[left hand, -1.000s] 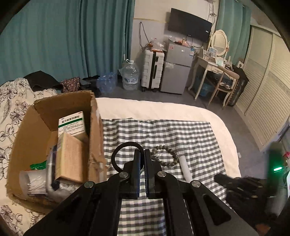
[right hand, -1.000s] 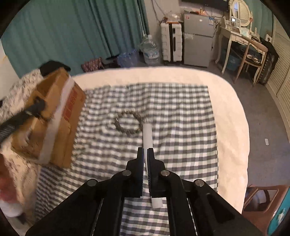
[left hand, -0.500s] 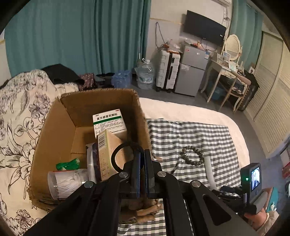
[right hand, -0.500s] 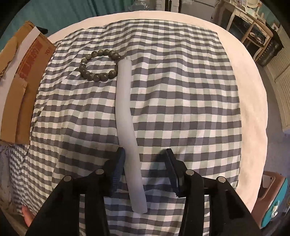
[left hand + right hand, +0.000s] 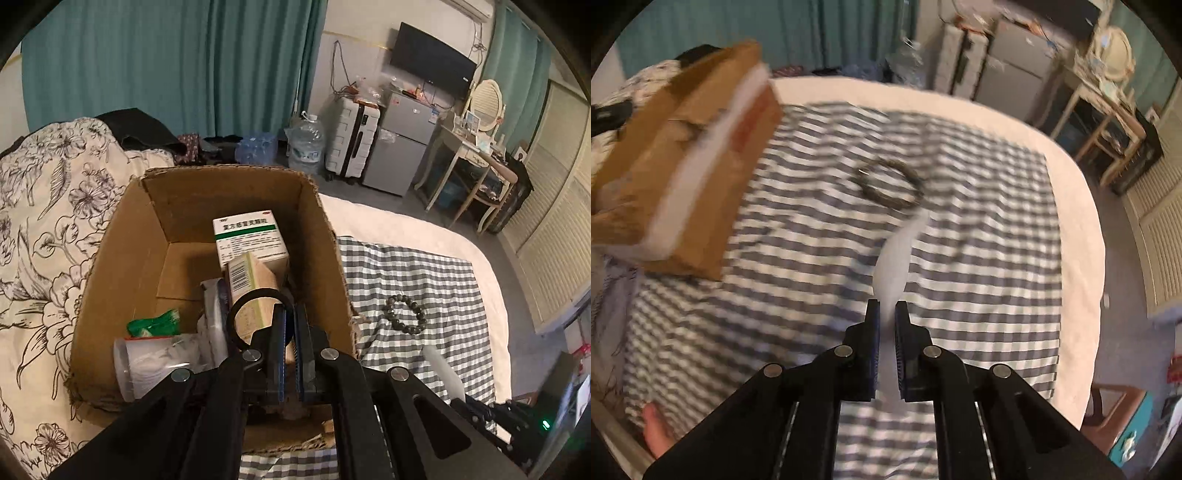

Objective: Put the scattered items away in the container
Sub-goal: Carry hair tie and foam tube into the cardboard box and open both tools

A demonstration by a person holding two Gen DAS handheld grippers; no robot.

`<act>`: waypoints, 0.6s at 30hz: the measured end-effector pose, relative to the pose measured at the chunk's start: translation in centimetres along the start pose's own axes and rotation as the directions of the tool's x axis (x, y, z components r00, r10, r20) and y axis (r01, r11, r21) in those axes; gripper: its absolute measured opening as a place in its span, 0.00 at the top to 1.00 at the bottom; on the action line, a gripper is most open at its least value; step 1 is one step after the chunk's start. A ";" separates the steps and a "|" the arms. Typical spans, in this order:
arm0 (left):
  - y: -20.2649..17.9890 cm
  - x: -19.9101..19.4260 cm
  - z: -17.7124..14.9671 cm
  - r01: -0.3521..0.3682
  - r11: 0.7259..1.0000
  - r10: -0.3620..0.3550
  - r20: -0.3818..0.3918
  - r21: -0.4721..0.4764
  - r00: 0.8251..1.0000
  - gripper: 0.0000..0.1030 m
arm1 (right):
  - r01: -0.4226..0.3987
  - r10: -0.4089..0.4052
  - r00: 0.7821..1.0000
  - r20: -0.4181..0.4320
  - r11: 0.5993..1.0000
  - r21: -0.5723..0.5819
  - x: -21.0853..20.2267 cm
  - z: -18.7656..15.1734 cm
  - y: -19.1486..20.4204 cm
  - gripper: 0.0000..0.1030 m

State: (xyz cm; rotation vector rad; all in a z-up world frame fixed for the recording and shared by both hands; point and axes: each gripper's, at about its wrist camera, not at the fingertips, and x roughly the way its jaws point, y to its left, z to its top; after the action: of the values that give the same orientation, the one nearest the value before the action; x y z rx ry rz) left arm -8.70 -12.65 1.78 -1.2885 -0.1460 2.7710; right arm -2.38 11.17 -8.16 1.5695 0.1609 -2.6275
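Observation:
My left gripper (image 5: 290,314) is shut on a black ring (image 5: 243,317) and holds it over the open cardboard box (image 5: 122,236), which holds medicine boxes and packets. My right gripper (image 5: 886,308) is shut on a long white tube (image 5: 897,254) and holds it above the checked cloth (image 5: 990,258); the view is blurred by motion. A dark bead bracelet (image 5: 403,315) lies on the cloth right of the box, and it also shows in the right wrist view (image 5: 888,182). The tube's end shows in the left wrist view (image 5: 441,371).
The box (image 5: 683,162) sits at the cloth's left edge, beside a floral duvet (image 5: 44,206). Beyond the bed stand a suitcase (image 5: 351,144), a small fridge (image 5: 402,147), a water jug (image 5: 306,142) and a dressing table (image 5: 472,162).
My left gripper moved left with the ring, from over the cloth to over the box. My right gripper opened, dropped around the tube, shut on it and lifted it.

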 end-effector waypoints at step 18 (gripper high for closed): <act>7.9 -0.9 1.1 0.008 0.990 -0.010 -0.015 -0.141 1.000 0.96 | -0.219 0.238 0.939 0.248 0.970 -0.103 -10.2 10.9 11.9 0.93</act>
State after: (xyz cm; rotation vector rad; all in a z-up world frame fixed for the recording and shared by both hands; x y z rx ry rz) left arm -9.21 -20.61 2.17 -1.3353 -0.3515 2.7864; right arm -5.60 -1.91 5.36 1.1307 0.0535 -2.5770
